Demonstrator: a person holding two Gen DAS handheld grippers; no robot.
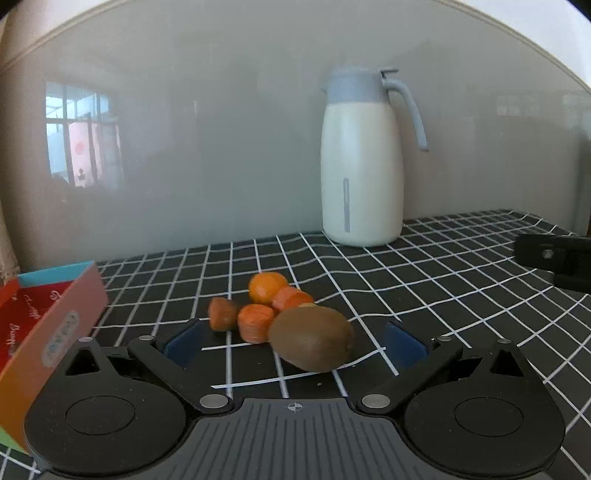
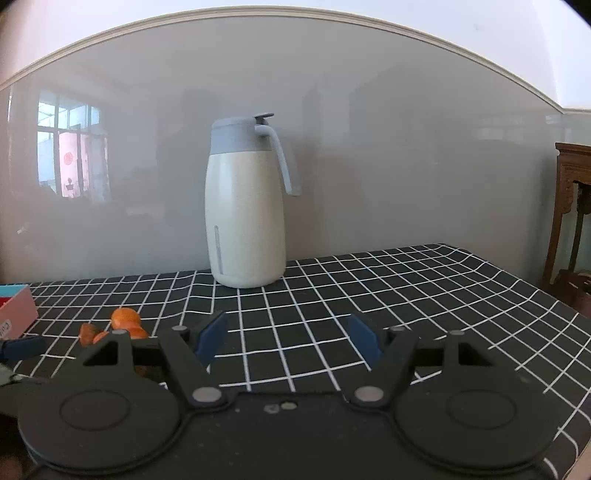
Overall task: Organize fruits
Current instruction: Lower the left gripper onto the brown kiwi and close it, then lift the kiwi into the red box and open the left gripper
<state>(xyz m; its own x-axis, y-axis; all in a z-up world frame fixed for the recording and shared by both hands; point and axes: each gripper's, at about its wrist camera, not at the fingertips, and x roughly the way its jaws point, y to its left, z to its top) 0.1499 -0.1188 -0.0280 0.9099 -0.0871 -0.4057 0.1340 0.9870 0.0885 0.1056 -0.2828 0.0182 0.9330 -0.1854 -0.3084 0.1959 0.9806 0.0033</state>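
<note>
A glossy pale grey wall panel is running behind the surface, topped by a cream moulded trim. The panel is mirroring a bright multi-pane window with pinkish-red decorations at its left. A black cloth with a white grid pattern is covering the surface. At the right edge in the right wrist view, a dark brown carved wooden stand is standing against a paler wall. Soft daylight is filling the room.
</note>
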